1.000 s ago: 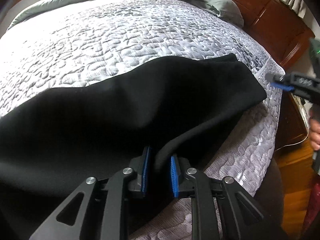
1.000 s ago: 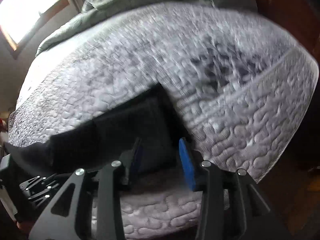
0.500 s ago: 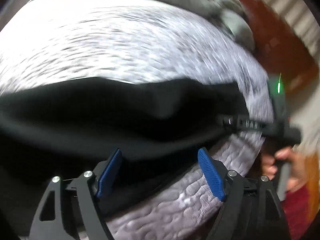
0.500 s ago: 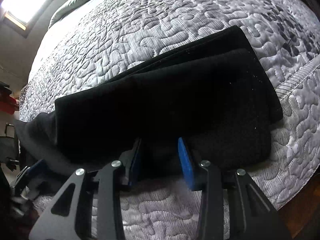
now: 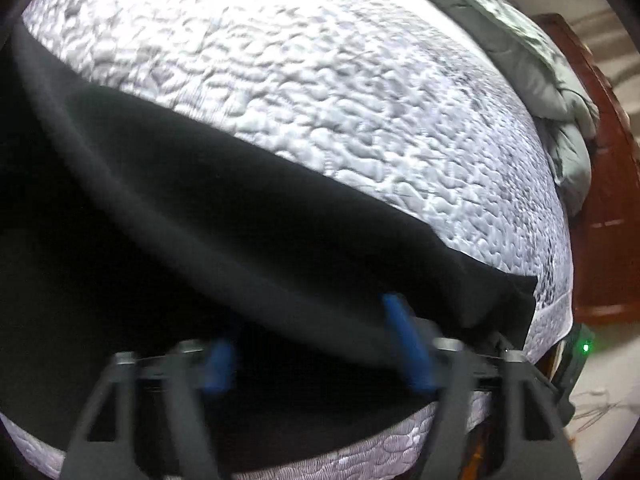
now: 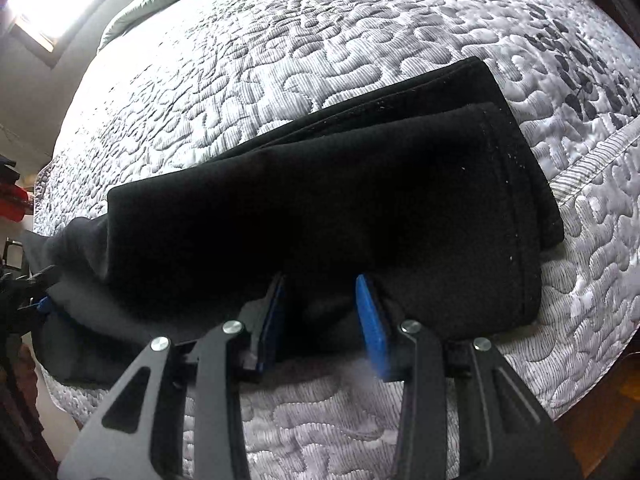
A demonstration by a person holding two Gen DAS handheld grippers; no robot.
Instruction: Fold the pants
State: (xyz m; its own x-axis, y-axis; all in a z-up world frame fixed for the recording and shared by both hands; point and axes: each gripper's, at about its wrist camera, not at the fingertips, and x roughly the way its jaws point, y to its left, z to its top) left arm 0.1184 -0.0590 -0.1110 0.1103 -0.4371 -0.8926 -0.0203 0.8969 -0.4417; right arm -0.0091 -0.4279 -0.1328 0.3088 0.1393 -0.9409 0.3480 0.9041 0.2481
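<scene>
The black pants (image 6: 320, 208) lie folded lengthwise on the grey quilted bedspread (image 6: 320, 40), hems near the bed's corner. The right gripper (image 6: 324, 320) is spread, its blue pads straddling the near fabric edge. The left gripper (image 5: 316, 348), blurred, seems spread wide over the pants (image 5: 240, 240).

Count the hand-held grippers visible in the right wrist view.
2. The right hand-held gripper fills the bottom centre, at the pants' near edge; the left hand-held gripper pokes in at far left.
</scene>
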